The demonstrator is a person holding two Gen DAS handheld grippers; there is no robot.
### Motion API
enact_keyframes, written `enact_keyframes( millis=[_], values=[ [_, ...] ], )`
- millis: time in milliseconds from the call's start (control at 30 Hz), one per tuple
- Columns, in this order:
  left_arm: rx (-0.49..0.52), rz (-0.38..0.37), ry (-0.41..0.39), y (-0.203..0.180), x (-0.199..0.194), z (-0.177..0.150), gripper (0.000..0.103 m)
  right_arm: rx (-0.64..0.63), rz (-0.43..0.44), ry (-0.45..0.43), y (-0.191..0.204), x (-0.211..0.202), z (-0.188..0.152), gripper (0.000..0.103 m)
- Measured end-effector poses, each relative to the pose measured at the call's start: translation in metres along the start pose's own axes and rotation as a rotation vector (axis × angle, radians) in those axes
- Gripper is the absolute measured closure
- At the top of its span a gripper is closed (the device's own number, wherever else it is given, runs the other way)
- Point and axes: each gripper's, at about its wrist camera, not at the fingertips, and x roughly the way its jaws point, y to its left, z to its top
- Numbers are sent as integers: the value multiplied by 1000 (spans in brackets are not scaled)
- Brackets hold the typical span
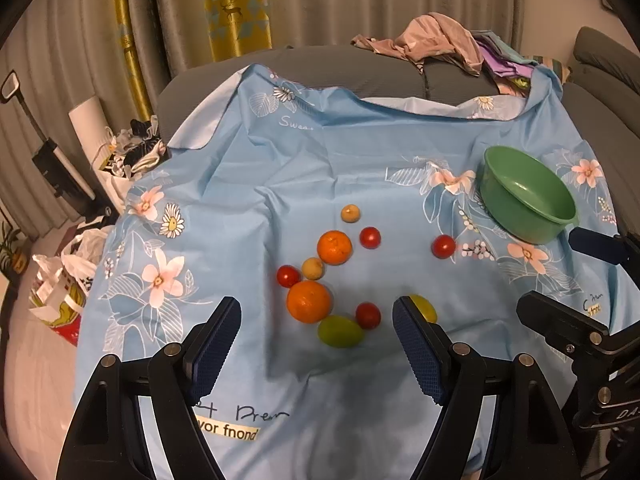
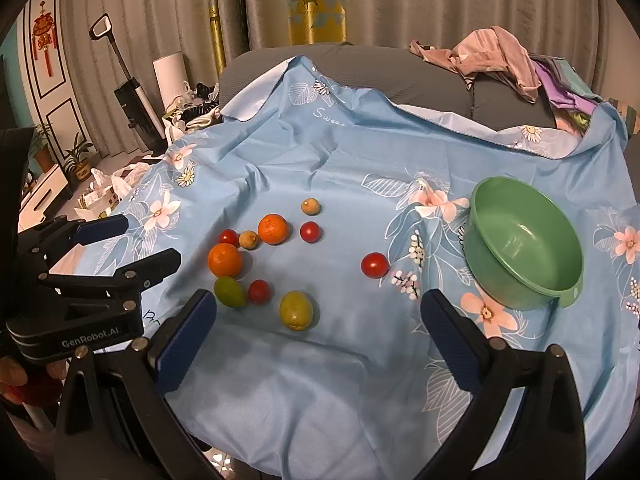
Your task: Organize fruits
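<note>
Several fruits lie loose on a blue flowered cloth [image 1: 280, 168] [image 2: 360, 152]: two oranges [image 1: 308, 301] [image 2: 225, 259], several small red tomatoes [image 1: 443, 246] [image 2: 374, 265], a green oval fruit [image 1: 340, 331] [image 2: 229, 291], a yellow-green lemon [image 1: 425, 307] [image 2: 296, 310] and two small tan fruits [image 1: 350, 213] [image 2: 310, 206]. An empty green bowl [image 1: 527, 199] [image 2: 524, 240] stands at the right. My left gripper [image 1: 316, 320] is open just short of the near orange. My right gripper [image 2: 316, 312] is open near the lemon, holding nothing. Each gripper appears at the edge of the other's view.
The cloth covers a grey sofa or bed [image 1: 320, 68]. Crumpled clothes [image 1: 436, 40] [image 2: 496, 56] are piled at the back right. Curtains hang behind. On the floor at the left are bags [image 1: 68, 288], a vacuum [image 2: 128, 100] and potted plants [image 2: 80, 160].
</note>
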Motion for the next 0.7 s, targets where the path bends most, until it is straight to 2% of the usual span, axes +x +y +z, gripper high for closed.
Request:
enact_keyframes(
  millis=[700],
  values=[
    [-4,0,0,-1,0,0,25,2,-2,-6,-3,0,1,0]
  ],
)
